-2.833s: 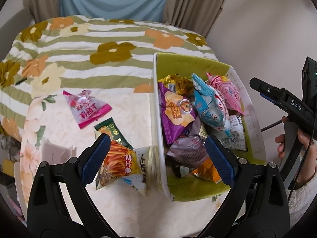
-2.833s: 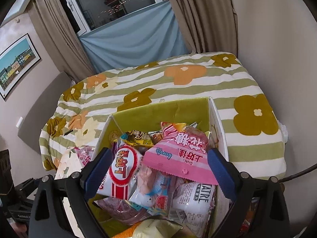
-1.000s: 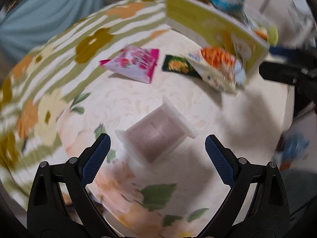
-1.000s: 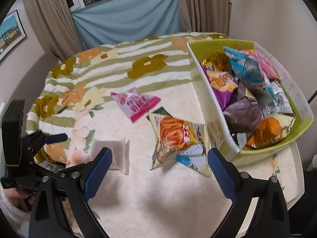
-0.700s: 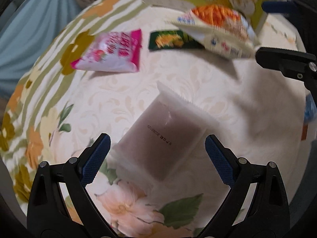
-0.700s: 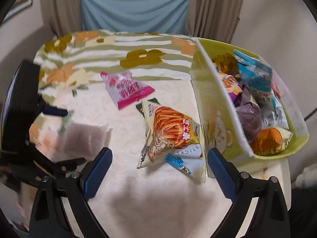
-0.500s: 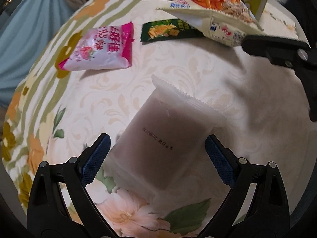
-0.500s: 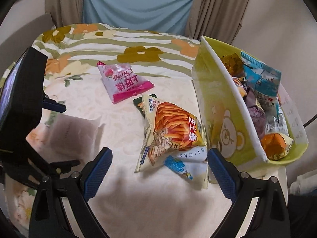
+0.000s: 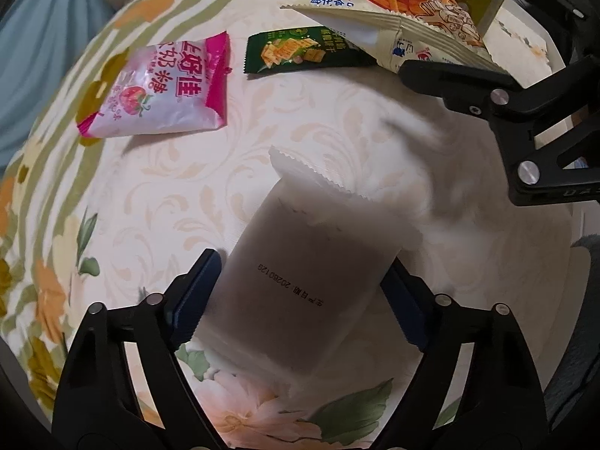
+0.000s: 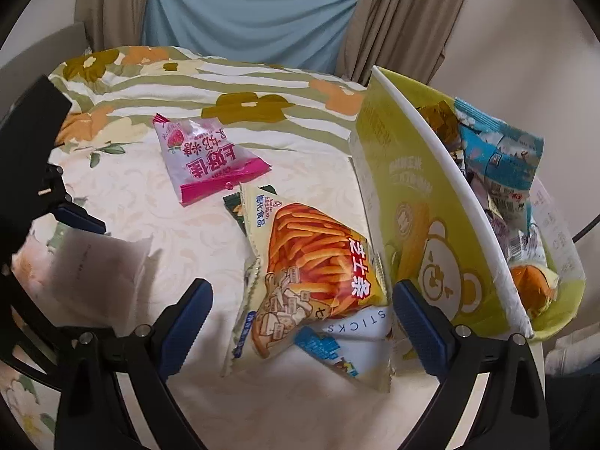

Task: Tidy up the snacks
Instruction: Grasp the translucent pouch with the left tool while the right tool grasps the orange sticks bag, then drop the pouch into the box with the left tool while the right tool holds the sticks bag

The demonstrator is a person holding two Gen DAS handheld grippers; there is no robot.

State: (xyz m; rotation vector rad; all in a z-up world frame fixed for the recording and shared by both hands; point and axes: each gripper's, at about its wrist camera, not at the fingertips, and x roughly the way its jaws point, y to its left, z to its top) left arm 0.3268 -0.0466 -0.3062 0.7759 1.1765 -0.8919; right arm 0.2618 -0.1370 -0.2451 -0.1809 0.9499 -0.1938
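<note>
White packet (image 9: 300, 281) between left gripper (image 9: 303, 292) pads

home | floral tablecloth (image 10: 150, 195) | window curtains (image 10: 393, 18) | snack packets

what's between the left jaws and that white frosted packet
Nothing visible. The left gripper already straddles the white frosted packet, its jaws closing on either side of it, with only the tablecloth underneath.

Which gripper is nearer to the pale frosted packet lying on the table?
Left. The left gripper has the frosted packet between its closing jaws. The right gripper is off to the side, open around the orange sticks bag by the box.
</note>
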